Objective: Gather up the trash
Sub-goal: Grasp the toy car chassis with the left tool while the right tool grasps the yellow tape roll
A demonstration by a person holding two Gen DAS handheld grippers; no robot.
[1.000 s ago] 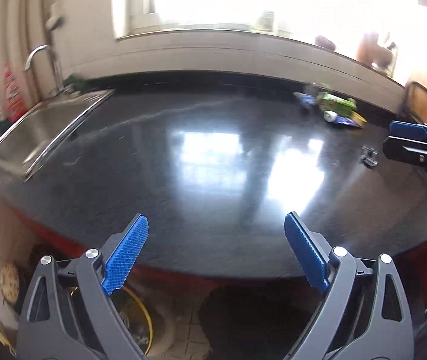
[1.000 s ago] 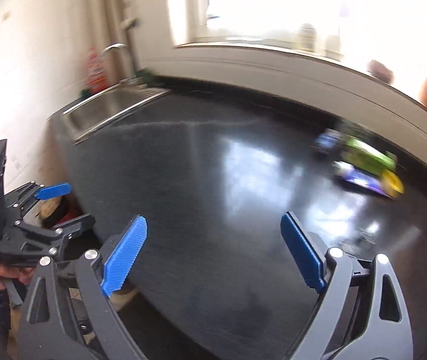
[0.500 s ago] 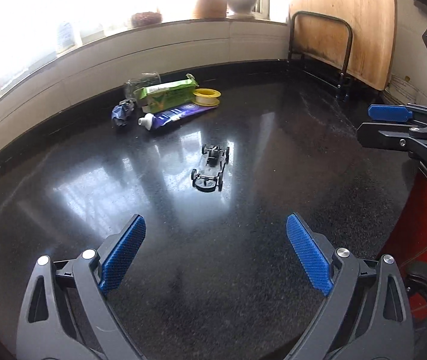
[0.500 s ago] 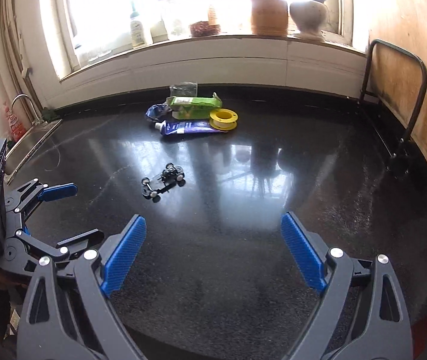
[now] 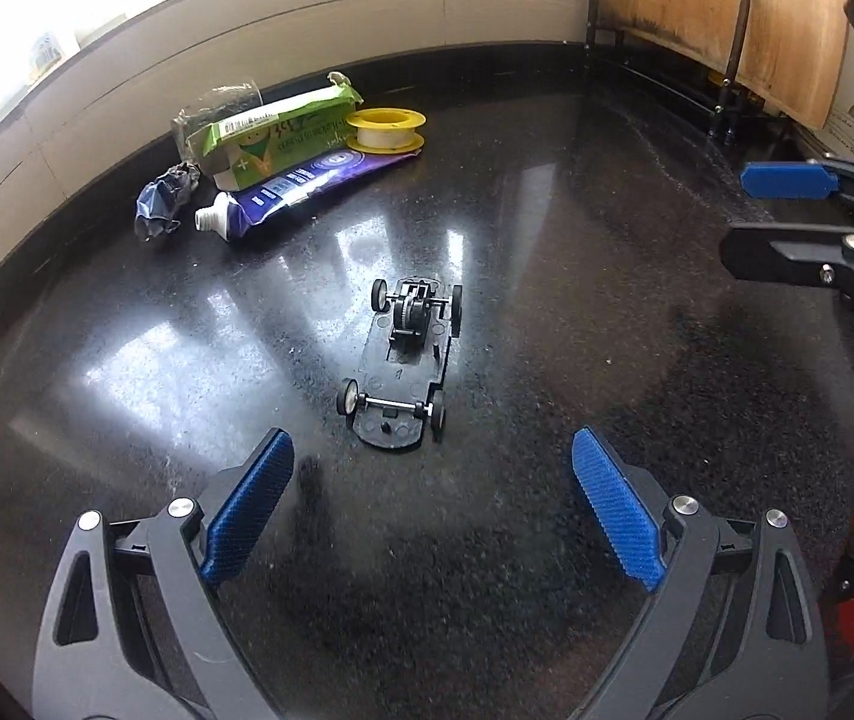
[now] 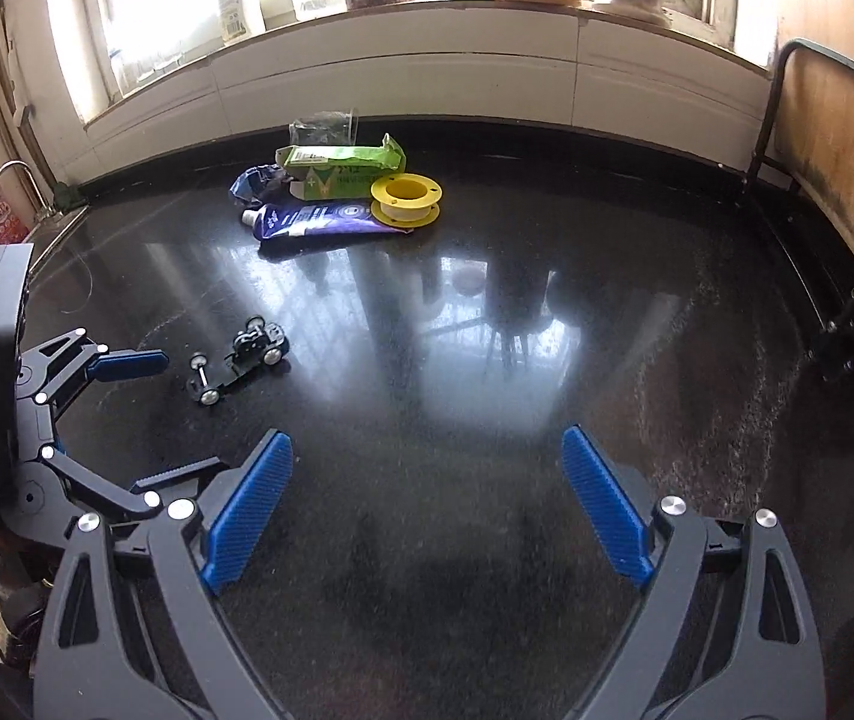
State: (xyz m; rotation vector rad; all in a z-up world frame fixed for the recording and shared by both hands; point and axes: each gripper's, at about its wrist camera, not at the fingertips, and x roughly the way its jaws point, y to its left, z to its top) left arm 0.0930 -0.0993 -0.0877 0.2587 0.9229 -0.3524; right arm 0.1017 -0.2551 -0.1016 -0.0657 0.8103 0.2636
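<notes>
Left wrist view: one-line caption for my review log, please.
Open left claw hovers over a black counter before a toy car chassis; trash pile behind, right claw alongside.

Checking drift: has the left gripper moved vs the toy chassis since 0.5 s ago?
Yes. The left gripper has closed in on the chassis, which now sits larger and lower in its view, nearer the open fingers.

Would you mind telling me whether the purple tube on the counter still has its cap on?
Cap off: the purple tube lies flat on the counter, its bare white threaded nozzle exposed.
</notes>
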